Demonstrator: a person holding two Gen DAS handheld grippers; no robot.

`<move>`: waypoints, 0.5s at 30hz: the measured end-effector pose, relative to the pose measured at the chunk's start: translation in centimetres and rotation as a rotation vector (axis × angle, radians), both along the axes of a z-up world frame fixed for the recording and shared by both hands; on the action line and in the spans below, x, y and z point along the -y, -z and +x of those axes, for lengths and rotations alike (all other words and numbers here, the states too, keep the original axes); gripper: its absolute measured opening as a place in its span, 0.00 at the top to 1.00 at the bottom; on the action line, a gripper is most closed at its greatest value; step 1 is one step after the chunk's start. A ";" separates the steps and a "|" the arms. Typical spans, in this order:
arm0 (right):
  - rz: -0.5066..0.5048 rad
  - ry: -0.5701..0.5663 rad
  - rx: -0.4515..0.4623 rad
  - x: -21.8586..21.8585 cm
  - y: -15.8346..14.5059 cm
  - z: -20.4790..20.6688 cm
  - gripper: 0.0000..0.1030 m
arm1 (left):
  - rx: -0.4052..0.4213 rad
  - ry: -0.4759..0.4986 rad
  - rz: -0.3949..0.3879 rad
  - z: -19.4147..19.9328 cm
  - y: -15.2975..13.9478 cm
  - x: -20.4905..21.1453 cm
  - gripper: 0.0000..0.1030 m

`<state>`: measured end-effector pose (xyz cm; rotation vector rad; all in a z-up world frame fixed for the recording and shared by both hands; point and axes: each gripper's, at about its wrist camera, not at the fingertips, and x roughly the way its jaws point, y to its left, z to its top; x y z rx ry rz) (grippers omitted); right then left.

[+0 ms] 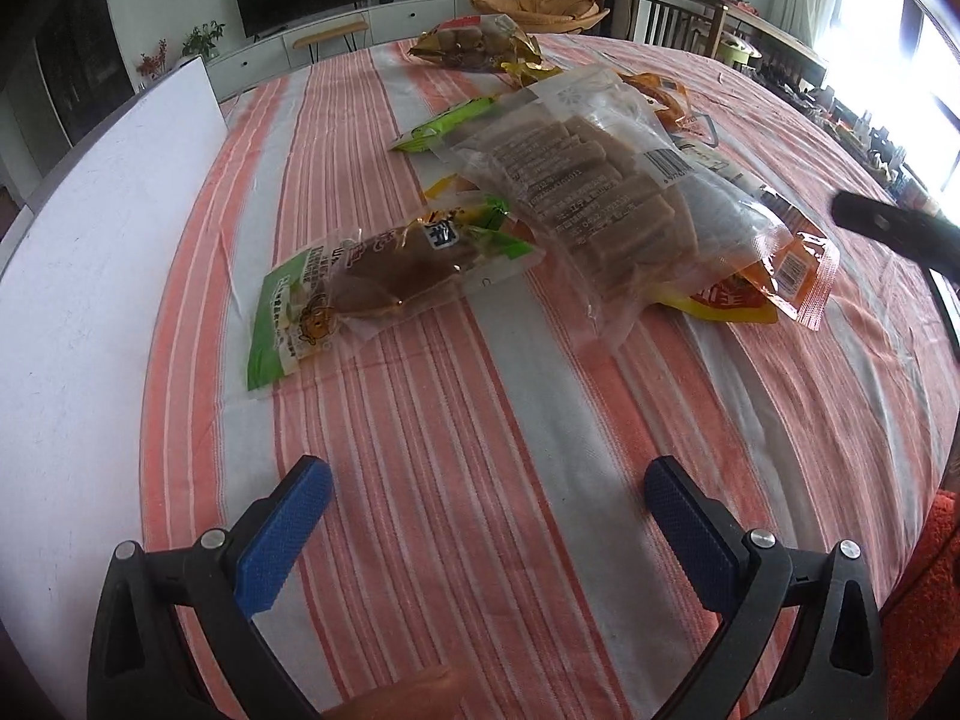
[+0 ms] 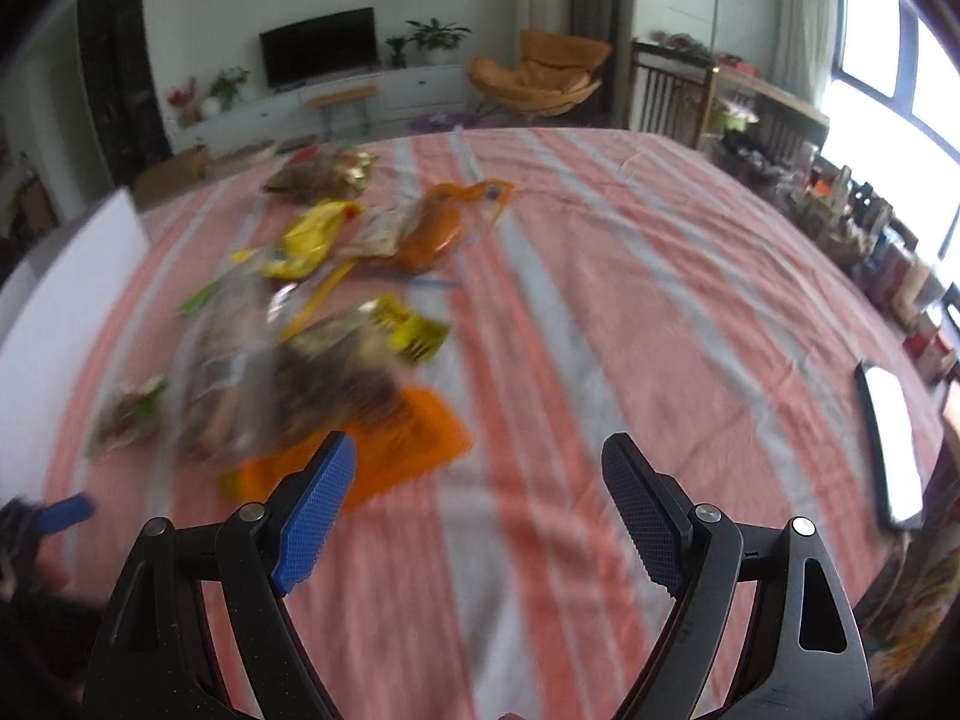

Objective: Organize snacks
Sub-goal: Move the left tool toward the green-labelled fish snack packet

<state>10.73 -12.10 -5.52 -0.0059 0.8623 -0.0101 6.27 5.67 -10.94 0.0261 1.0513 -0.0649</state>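
Snack packets lie scattered on a table under a red-and-grey striped cloth. In the left wrist view a green-edged packet lies nearest, with a big clear bag of brown bars to its right and an orange packet under that. Another brown packet lies far back. My left gripper hovers open over bare cloth, short of the green packet. In the blurred right wrist view the same pile spreads left of centre, an orange packet nearest. My right gripper is open and empty.
A white board lies along the table's left side. A phone rests by the right edge. Part of the other gripper pokes in at right of the left wrist view. A chair and shelves stand beyond the table.
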 end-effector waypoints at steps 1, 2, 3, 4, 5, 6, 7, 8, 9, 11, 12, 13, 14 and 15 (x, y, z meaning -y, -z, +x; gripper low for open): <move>-0.002 0.003 -0.010 -0.4 0.2 0.7 0.16 | 0.004 -0.001 0.000 0.0 0.0 0.0 0.00; -0.006 0.001 -0.028 -1.3 0.6 1.4 0.16 | 0.007 -0.002 0.000 0.0 0.1 -0.1 0.00; -0.010 -0.008 -0.048 -2.1 0.8 1.9 0.16 | 0.008 -0.003 0.000 0.0 0.1 -0.1 0.00; -0.016 -0.029 -0.077 -3.8 1.4 2.4 0.16 | 0.007 -0.005 0.000 0.0 0.1 -0.2 0.00; -0.013 -0.053 -0.104 -5.1 1.8 2.5 0.16 | 0.005 -0.006 0.001 0.0 0.0 -0.1 0.00; -0.001 -0.078 -0.112 -6.5 1.8 2.2 0.16 | 0.003 -0.008 0.001 0.0 0.0 -0.1 0.00; 0.006 -0.094 -0.104 -7.4 1.4 1.8 0.16 | 0.000 -0.008 0.002 0.1 0.0 -0.2 0.00; 0.007 -0.117 -0.100 -8.8 1.2 1.3 0.16 | -0.001 -0.007 0.002 0.1 0.0 -0.2 0.00; 0.009 -0.147 -0.093 -10.3 1.0 0.7 0.16 | -0.002 -0.007 0.002 0.1 0.0 -0.2 0.00; -0.010 -0.180 -0.060 -12.2 0.3 -1.0 0.16 | -0.001 -0.003 0.003 0.0 -0.1 -0.2 0.00; -0.014 -0.176 -0.035 -12.2 -0.5 -2.0 0.16 | 0.001 -0.002 0.003 -0.1 0.0 -0.1 0.00; 0.000 -0.167 -0.018 -11.9 -0.5 -2.8 0.16 | 0.006 -0.001 0.003 -0.2 0.0 -0.2 0.00; 0.028 -0.140 -0.012 -11.7 -0.6 -3.5 0.16 | 0.010 -0.002 0.002 -0.2 0.0 -0.2 0.00; 0.055 -0.107 -0.011 -11.3 -0.6 -4.2 0.16 | 0.012 -0.002 0.003 -0.2 0.0 -0.2 0.00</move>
